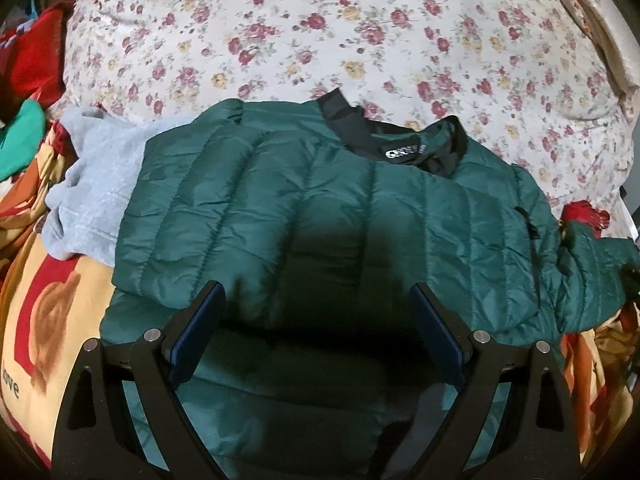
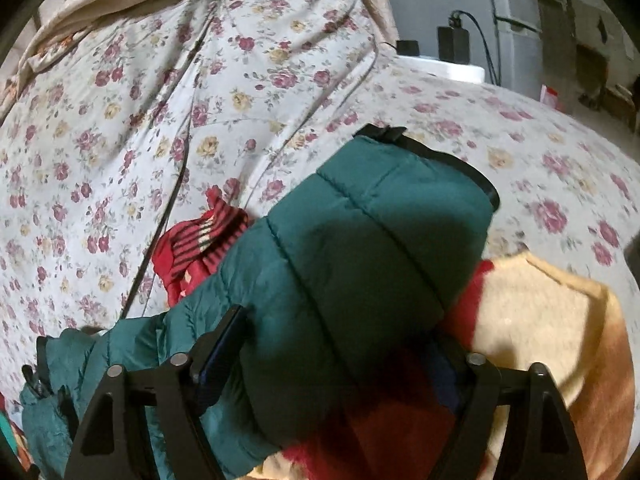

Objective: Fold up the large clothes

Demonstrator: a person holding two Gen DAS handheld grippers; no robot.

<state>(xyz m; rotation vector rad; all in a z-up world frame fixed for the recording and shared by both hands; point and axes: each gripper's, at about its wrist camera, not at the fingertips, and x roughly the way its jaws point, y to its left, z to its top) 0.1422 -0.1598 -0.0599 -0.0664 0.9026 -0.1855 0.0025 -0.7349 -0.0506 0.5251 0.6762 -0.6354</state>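
Observation:
A dark green quilted puffer jacket (image 1: 320,200) with a black collar lies flat on the bed, collar toward the far side. My left gripper (image 1: 318,312) hovers just above its lower hem, fingers wide open and empty. In the right wrist view one green sleeve (image 2: 360,248) with a black cuff lies between the wide-open fingers of my right gripper (image 2: 340,344). The sleeve rests against the left finger (image 2: 224,340). The right finger is mostly hidden in shadow behind the sleeve.
A floral quilt (image 1: 360,40) covers the bed beyond the jacket. A grey garment (image 1: 92,168) lies at the jacket's left. A red and yellow blanket (image 2: 540,312) lies under it. A red striped garment (image 2: 200,240) sits near the sleeve. Chargers and cables (image 2: 452,44) stand beyond the bed.

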